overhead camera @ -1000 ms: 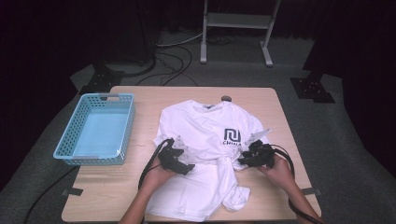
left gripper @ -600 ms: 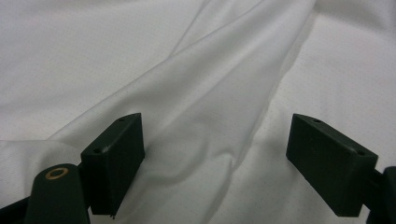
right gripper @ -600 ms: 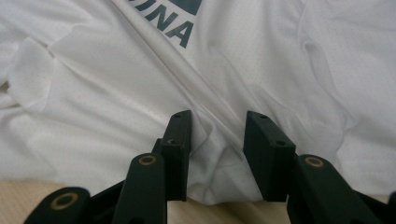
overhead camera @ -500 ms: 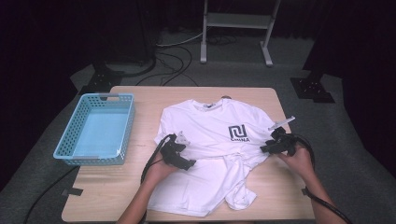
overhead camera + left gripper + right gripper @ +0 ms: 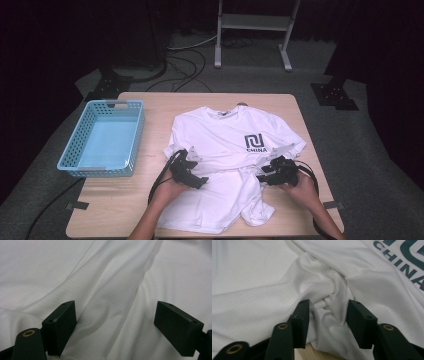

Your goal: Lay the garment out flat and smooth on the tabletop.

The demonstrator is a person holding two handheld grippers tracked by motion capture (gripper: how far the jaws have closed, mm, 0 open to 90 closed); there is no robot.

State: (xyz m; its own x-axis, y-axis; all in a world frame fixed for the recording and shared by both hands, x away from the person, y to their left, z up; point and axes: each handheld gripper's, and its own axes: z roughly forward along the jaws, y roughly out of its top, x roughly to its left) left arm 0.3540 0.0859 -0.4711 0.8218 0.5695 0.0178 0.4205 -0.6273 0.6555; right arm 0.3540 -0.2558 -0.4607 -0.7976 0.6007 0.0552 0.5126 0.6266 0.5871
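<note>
Dark room, wooden table point(image 5: 300, 107). White T-shirt point(image 5: 225, 140) spread flat under both grippers. Left gripper point(image 5: 197, 177) jaws wide, cloth slack between. Right gripper point(image 5: 264, 175) just been opening, bunched fold between jaws, unpinched. Fabric light, limp, slippery: pinch raised fold.

Your right gripper point(image 5: 265, 176) went out to the side, then came back to the bunched shirt point(image 5: 227, 145). Its jaws have just been opening, cloth between them.

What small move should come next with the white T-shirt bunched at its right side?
Probably close the right hand-held gripper on the crumpled fold of the white cotton T-shirt: its jaws, just opening, straddle the bunch without pressing it, so pulling outward could then flatten it.
</note>
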